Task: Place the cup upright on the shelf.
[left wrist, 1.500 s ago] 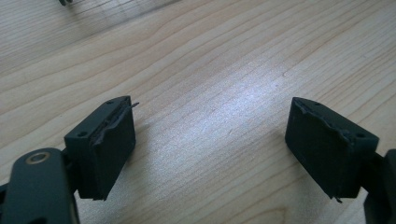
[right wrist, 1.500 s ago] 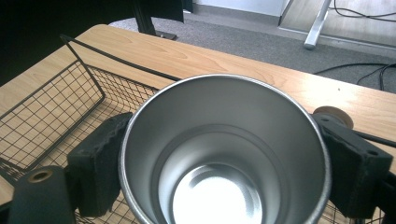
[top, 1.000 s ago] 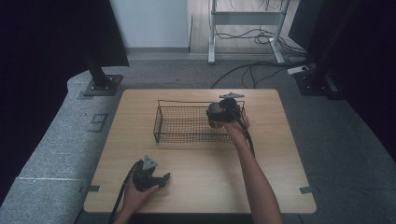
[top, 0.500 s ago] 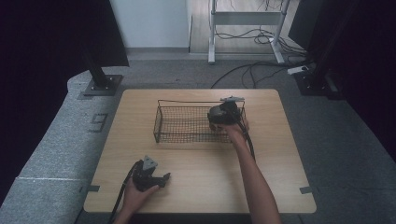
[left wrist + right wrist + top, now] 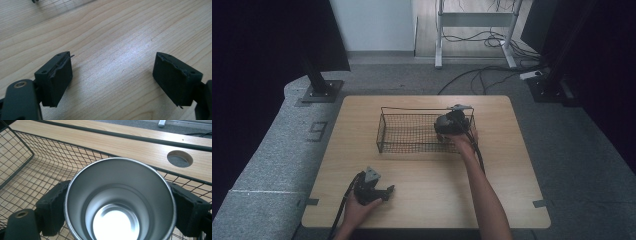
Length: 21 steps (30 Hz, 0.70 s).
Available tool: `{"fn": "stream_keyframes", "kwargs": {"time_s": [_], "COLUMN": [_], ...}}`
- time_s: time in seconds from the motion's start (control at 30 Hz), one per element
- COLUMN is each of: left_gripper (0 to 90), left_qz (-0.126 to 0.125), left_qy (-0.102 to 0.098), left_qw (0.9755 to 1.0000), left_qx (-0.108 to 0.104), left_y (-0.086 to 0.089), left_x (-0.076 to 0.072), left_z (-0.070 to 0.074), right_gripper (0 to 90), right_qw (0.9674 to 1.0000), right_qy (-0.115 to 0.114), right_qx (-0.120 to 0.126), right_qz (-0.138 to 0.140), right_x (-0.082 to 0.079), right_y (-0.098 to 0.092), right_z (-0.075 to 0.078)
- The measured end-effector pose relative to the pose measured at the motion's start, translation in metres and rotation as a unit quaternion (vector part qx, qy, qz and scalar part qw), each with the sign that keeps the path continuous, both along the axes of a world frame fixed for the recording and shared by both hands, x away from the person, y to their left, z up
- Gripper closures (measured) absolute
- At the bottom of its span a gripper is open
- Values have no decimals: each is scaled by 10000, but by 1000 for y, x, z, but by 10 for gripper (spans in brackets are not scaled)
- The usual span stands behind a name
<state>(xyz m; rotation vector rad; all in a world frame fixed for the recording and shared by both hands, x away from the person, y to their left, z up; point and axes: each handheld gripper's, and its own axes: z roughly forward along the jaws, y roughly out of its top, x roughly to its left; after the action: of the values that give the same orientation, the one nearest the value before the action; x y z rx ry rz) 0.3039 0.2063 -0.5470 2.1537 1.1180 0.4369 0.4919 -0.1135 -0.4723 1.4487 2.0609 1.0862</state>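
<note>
From above, my right tool (image 5: pixel 446 131) sits at the right end of the black wire mesh basket (image 5: pixel 407 134) on the pale wooden desk (image 5: pixel 422 200), while my left tool (image 5: pixel 382 192) rests near the desk's front left edge, well apart from the basket.

Along my left tool (image 5: pixel 112 75), the jaws stand wide with bare wood between them.

Along my right tool (image 5: pixel 120 207), both pads clamp a shiny round steel cup (image 5: pixel 117 202), mouth facing the camera, over the basket's mesh (image 5: pixel 37 165).
</note>
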Motion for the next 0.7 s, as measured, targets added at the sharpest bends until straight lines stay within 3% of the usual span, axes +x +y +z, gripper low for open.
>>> {"fn": "stream_keyframes", "kwargs": {"time_s": [0.7], "left_gripper": [161], "left_qz": [1], "left_qy": [0], "left_qw": [10000], "left_qx": [-8], "left_y": [0], "left_x": [0], "left_z": [0], "right_gripper": [132], "right_qw": [9993], "right_qy": [136], "right_qx": [-346], "right_qz": [-93], "right_x": [4], "right_y": [3], "right_z": [-8]}}
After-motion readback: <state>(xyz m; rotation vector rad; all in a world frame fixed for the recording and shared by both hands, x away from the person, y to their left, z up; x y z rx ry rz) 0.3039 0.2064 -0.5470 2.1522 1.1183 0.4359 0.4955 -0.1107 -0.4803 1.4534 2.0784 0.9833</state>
